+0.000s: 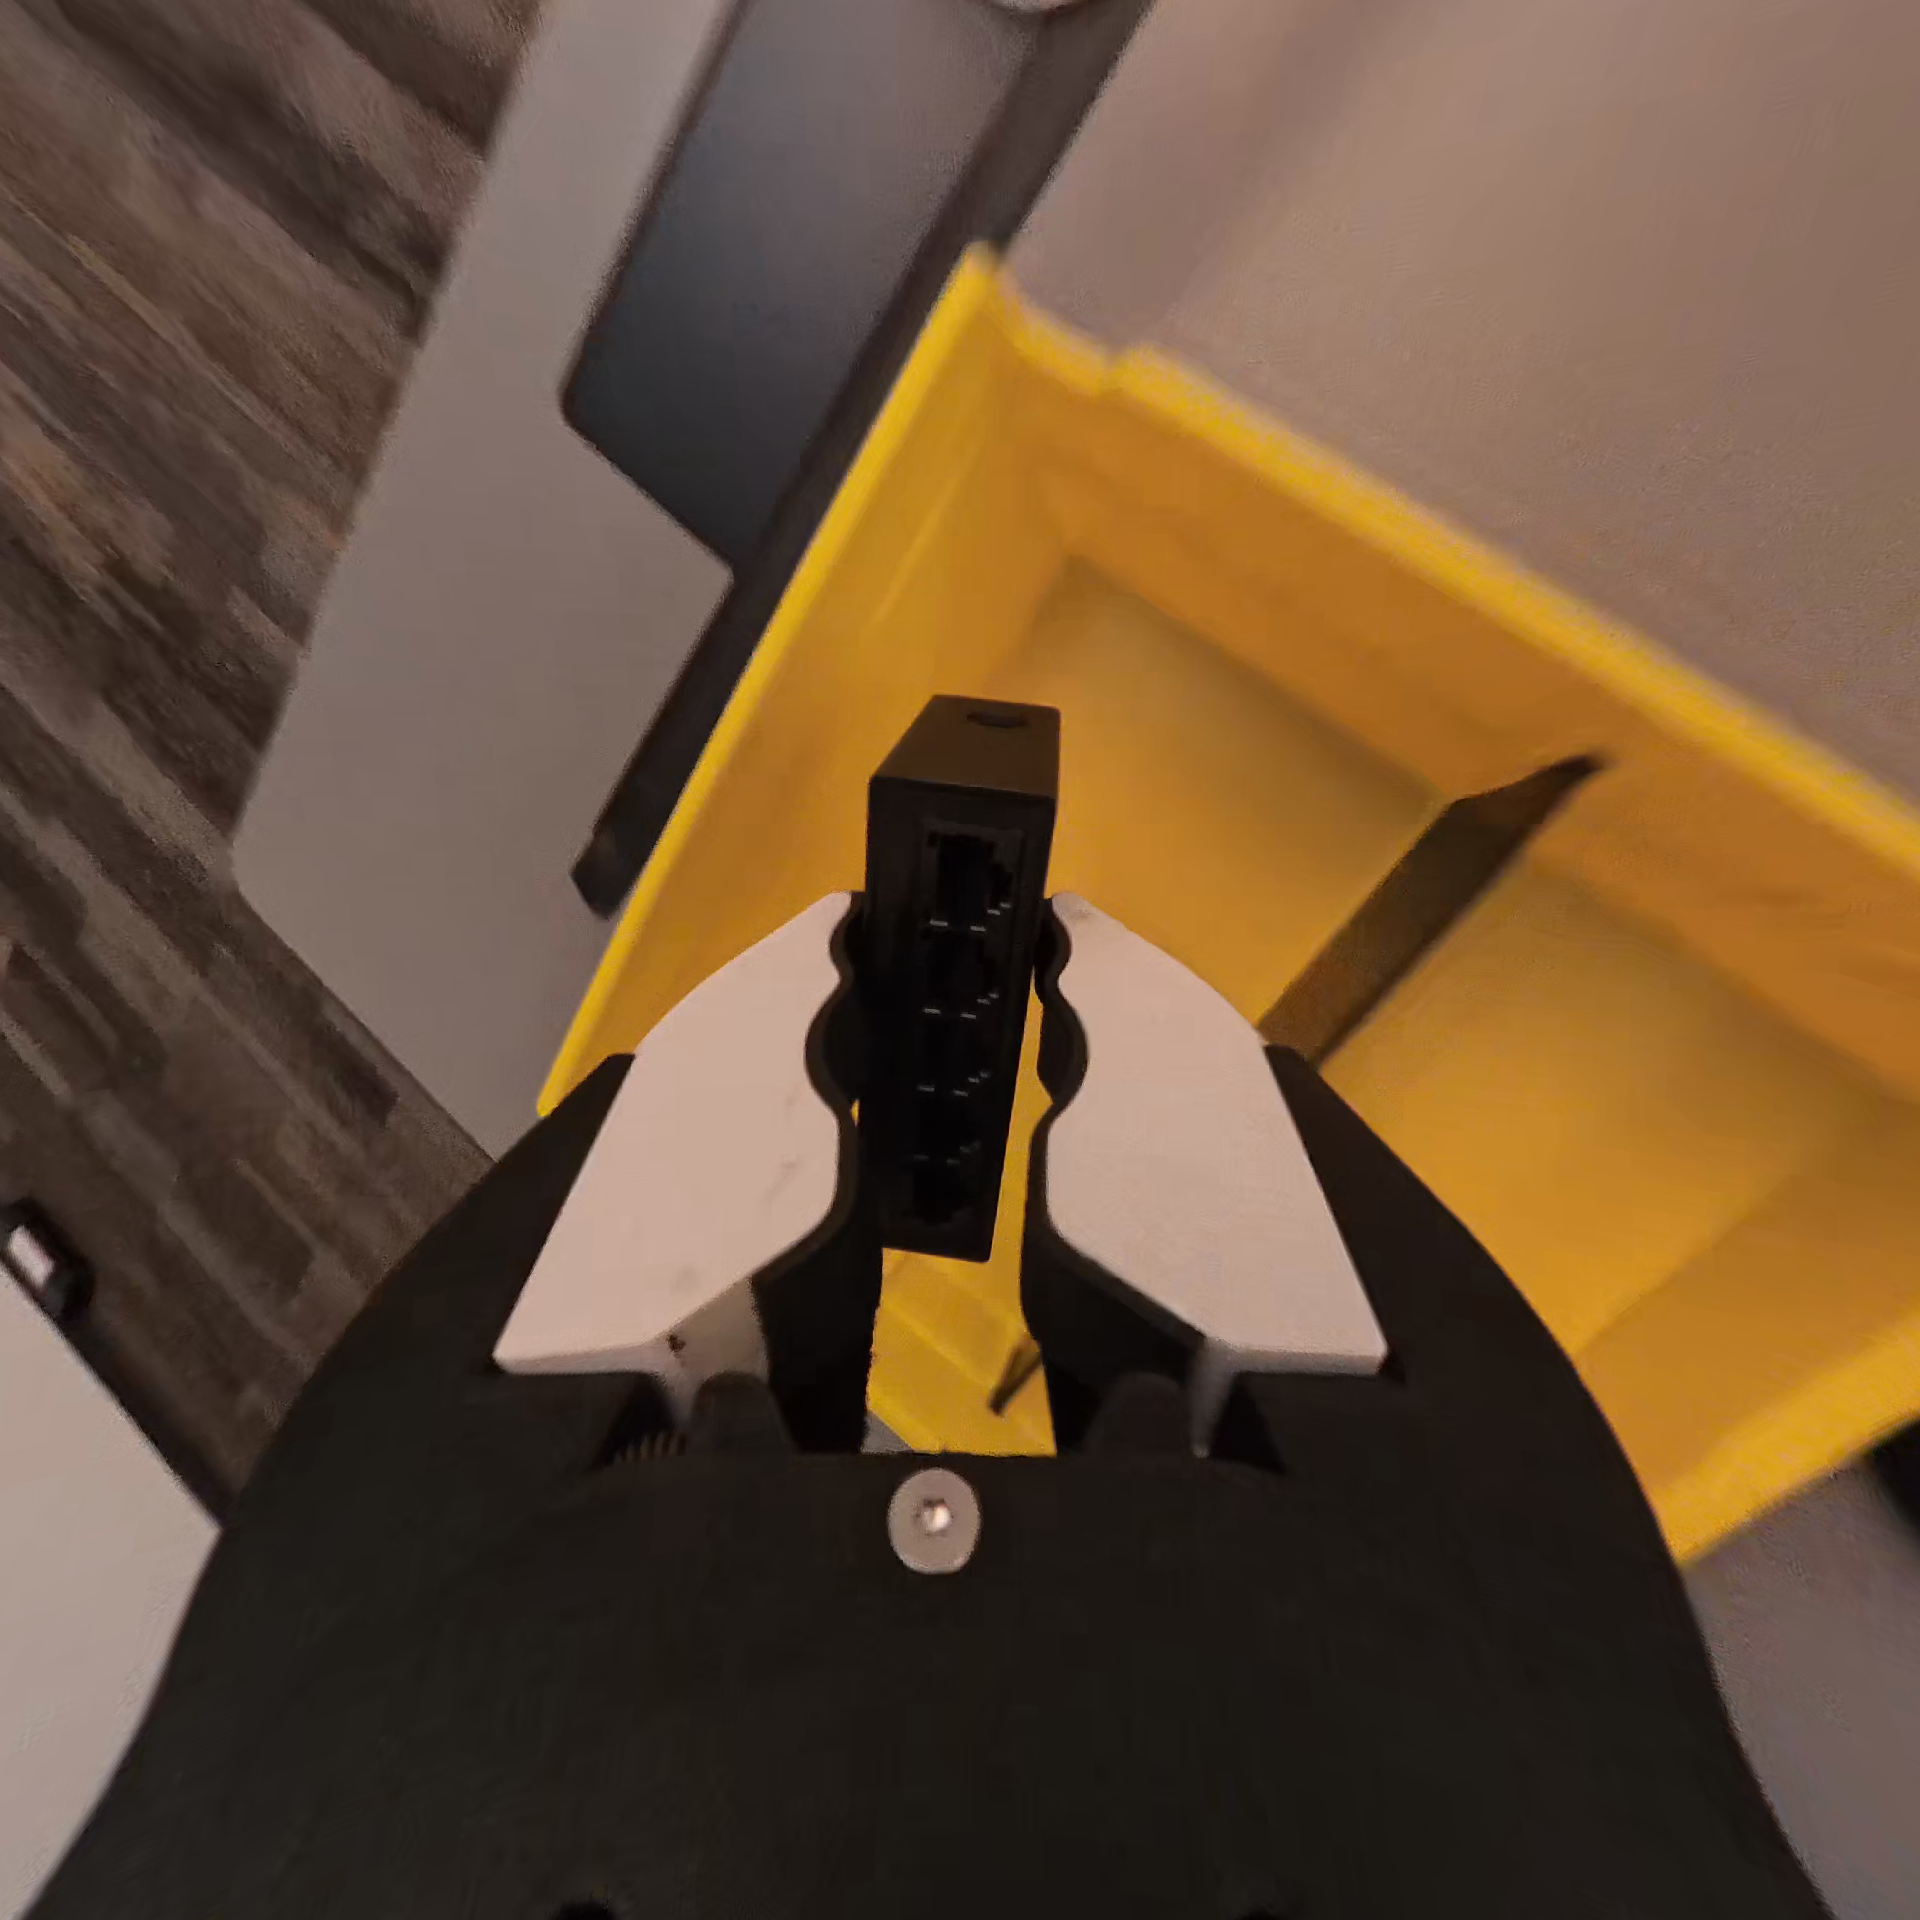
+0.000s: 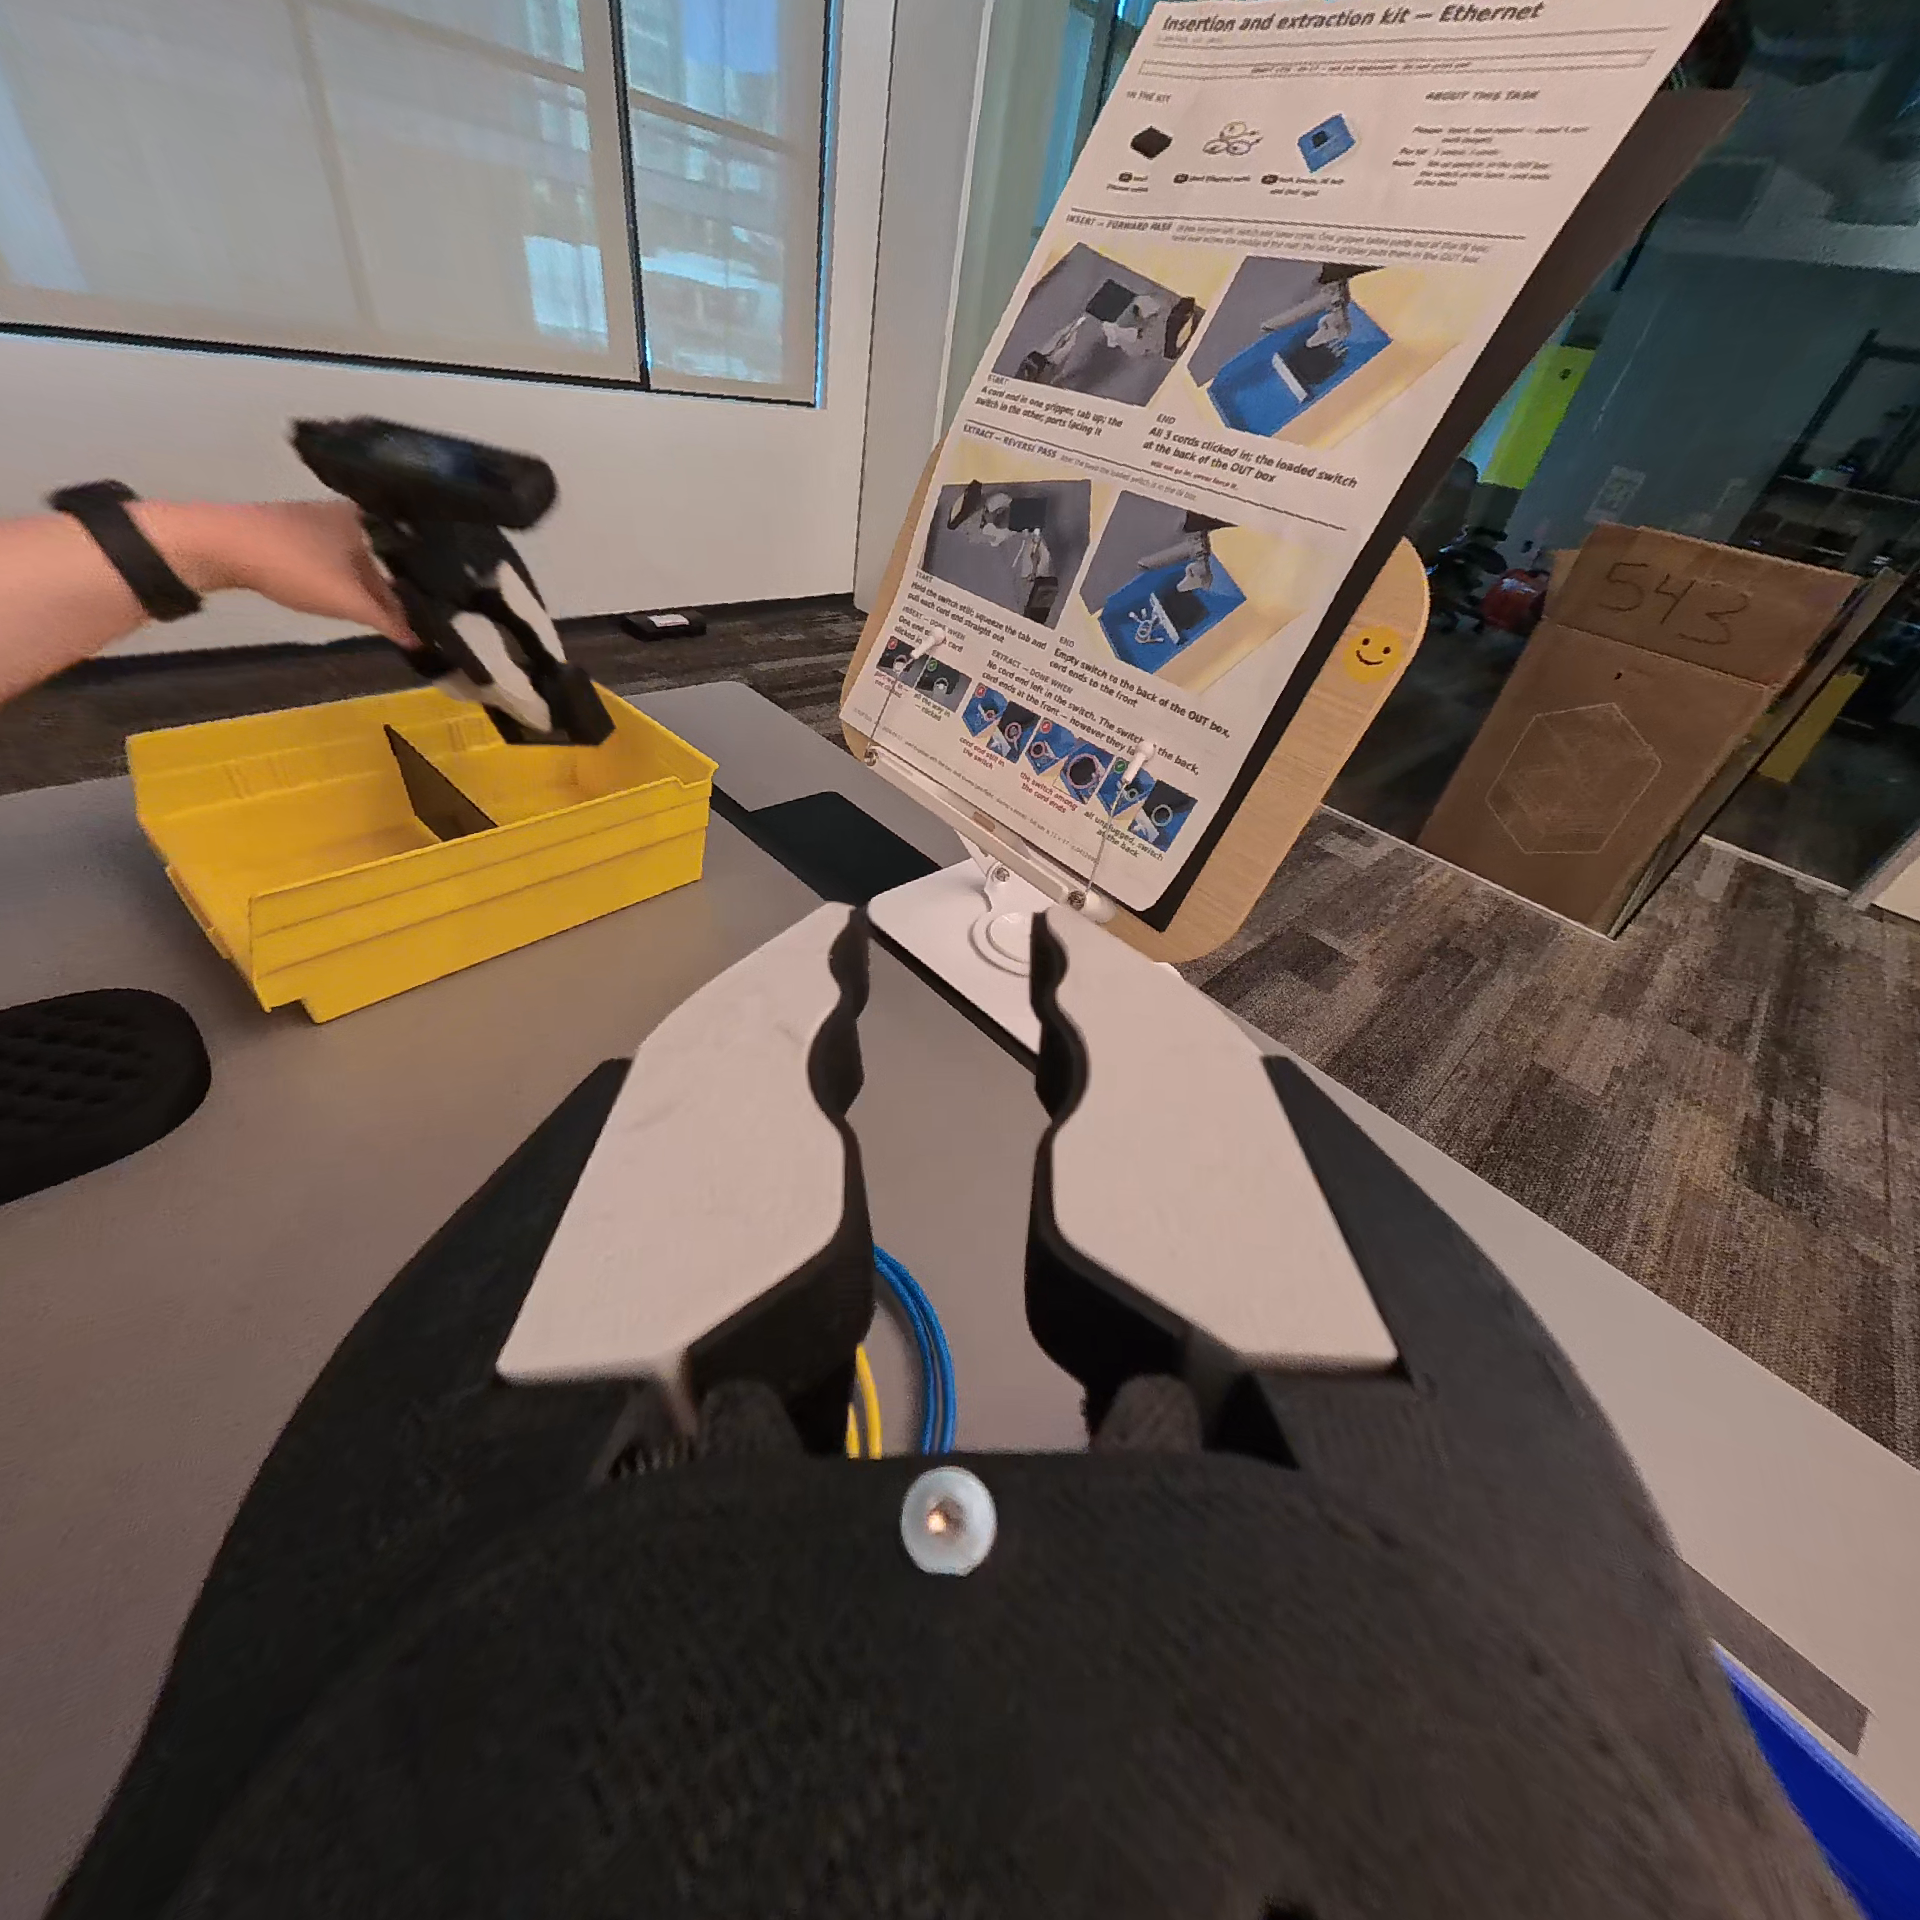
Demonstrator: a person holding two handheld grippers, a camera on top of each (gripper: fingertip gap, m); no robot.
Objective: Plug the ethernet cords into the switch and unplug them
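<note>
Left wrist view: the left gripper [image 1: 951, 935] is closed on the switch [image 1: 956, 997], its white fingers with wavy black pads pressing the switch's two narrow sides. The switch is a small black box, held on end, with its port face turned toward the camera. That face shows a single column of dark square ports, all empty, with faint pale marks between them. Its top end is plain black with a small round spot. Switch and gripper are above a yellow bin [image 1: 1558, 717], over the compartment on the near side of a dark divider [image 1: 1423, 904] that crosses the bin's floor. The bin sits on a grey table [image 1: 1558, 260], its far wall near the table's edge, with carpet [image 1: 156, 520] beyond. The background is blurred.

Right wrist view: the right gripper [image 2: 948, 945] is partly open and holds nothing. Below the gap between its fingers, close to the camera, a blue cord [image 2: 930, 1340] and a yellow cord [image 2: 860, 1403] loop on the table. Farther off, toward the table's left side, a hand [image 2: 312, 566] holds the left gripper tilted down into the bin's rear compartment. A printed sheet on a stand [image 2: 1226, 436] is near the table's right edge. A black mat [image 2: 83, 1081] lies at the left.
</note>
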